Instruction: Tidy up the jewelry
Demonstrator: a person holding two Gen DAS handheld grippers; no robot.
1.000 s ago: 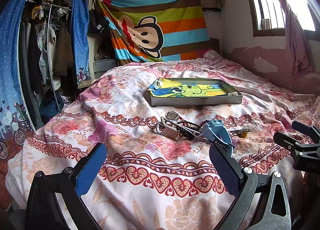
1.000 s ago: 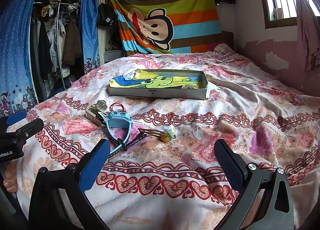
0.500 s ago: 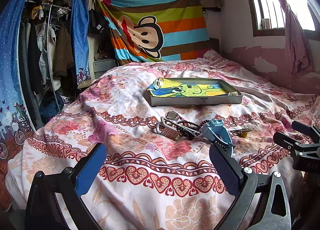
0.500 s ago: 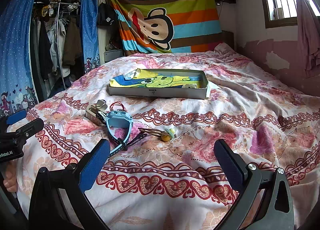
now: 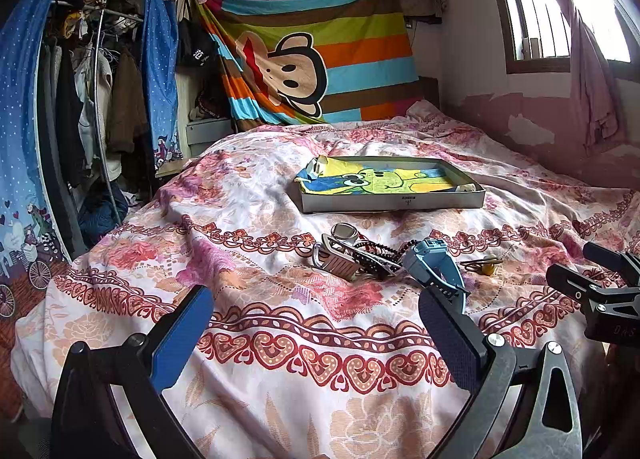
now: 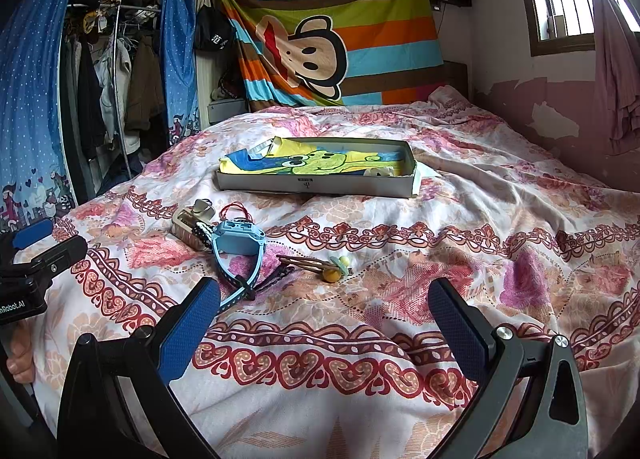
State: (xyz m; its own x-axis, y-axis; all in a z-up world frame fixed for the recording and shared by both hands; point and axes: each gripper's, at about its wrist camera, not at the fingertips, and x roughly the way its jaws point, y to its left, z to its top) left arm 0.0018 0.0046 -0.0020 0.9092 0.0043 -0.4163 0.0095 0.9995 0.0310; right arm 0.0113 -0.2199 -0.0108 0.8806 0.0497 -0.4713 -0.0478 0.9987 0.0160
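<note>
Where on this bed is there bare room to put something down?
Free: the bedspread right of the hair clip, and the strip between the jewelry and the open grippers. Crowded: the cluster of blue watch, metal watch and beaded bracelets before the tray.

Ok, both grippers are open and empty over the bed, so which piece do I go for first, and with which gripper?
Probably ease the right gripper forward to the blue watch. It lies nearest that gripper's open jaws, on top of the pile beside the metal watch, and the shallow box waits just beyond. The left gripper is open too, but sits further left.
</note>
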